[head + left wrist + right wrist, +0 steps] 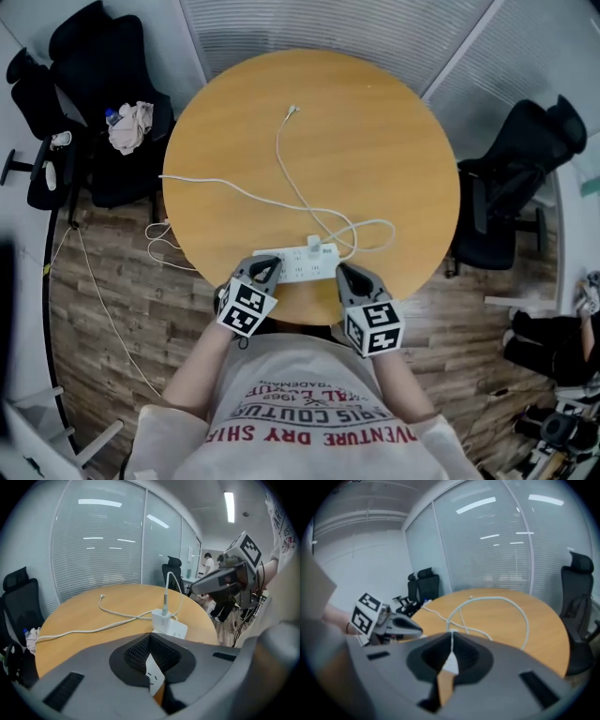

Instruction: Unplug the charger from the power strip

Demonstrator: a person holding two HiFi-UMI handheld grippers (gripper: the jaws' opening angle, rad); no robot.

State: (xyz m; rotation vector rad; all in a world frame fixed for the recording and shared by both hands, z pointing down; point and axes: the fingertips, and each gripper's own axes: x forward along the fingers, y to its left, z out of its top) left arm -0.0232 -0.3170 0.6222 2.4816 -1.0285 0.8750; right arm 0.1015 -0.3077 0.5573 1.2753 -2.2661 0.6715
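Head view shows power strip (295, 263) along table's (394, 141) near edge.

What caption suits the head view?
Left gripper and right gripper, both shut, flank the white power strip with its charger plugged in on a round table.

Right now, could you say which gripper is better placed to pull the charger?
Probably right: the right gripper is nearer the charger; the left gripper covers the other end of the strip.
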